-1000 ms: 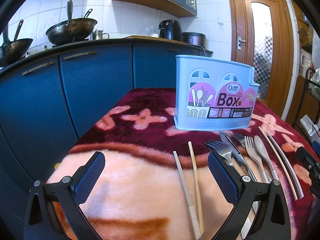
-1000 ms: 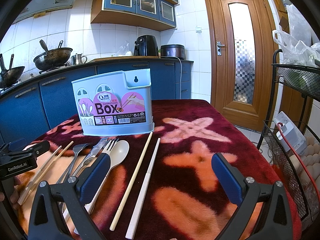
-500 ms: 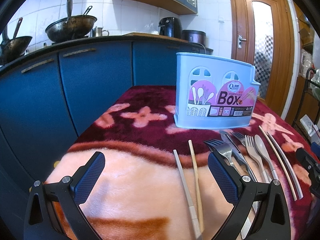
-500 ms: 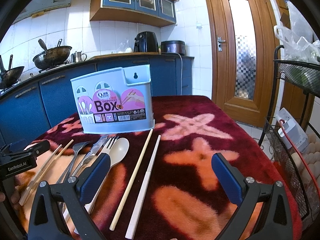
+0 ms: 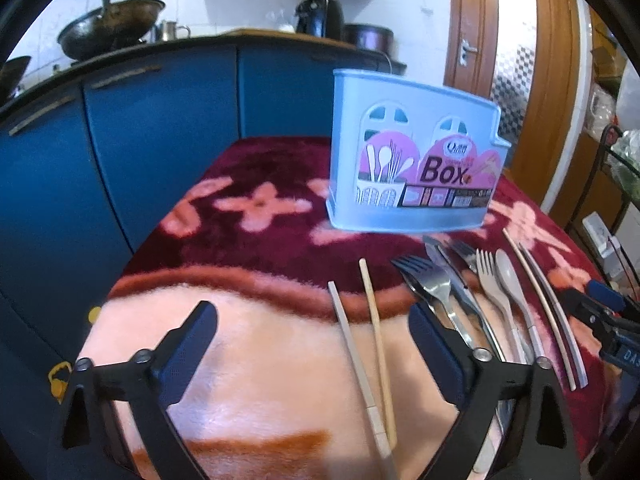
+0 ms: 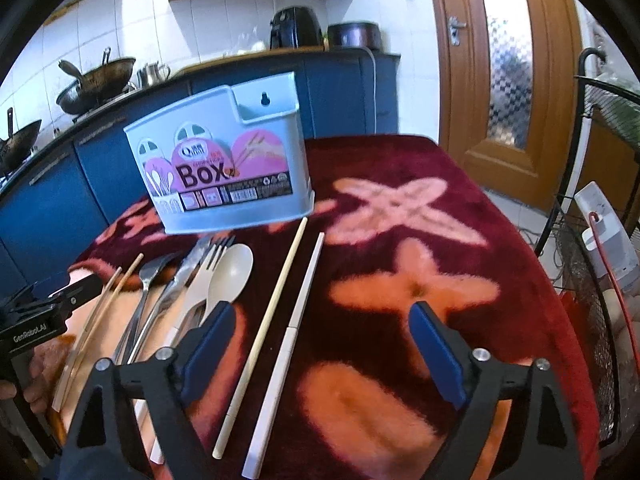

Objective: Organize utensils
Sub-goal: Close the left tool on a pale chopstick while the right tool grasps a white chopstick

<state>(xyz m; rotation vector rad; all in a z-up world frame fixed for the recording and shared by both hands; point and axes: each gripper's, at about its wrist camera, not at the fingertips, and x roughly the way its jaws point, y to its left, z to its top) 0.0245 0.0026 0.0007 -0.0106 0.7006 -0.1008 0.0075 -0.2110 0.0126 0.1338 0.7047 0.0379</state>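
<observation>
A pale blue utensil box point(image 5: 412, 160) point(image 6: 224, 168) stands upright on the red flowered cloth. In front of it lie two wooden chopsticks point(image 5: 370, 340), a metal fork point(image 5: 436, 292), a knife point(image 5: 452, 276), a beige fork point(image 6: 200, 280), a beige spoon point(image 6: 232, 268), a cream chopstick point(image 6: 276, 308) and a white chopstick point(image 6: 296, 320). My left gripper point(image 5: 316, 340) hovers low over the wooden pair, its jaws closing, pads touching nothing. My right gripper point(image 6: 322, 344) straddles the cream and white chopsticks, jaws closing too, pads clear of them.
Blue kitchen cabinets point(image 5: 160, 140) with woks point(image 5: 112, 32) on the counter run behind and to the left. A wooden door point(image 6: 512, 72) is at the back right. A wire rack point(image 6: 592, 280) with a power strip stands close to the table's right edge.
Both cameras have tipped further down toward the cloth. Each gripper's jaws have narrowed a little. The right gripper has slid slightly across the table; the utensils lie where they were.
</observation>
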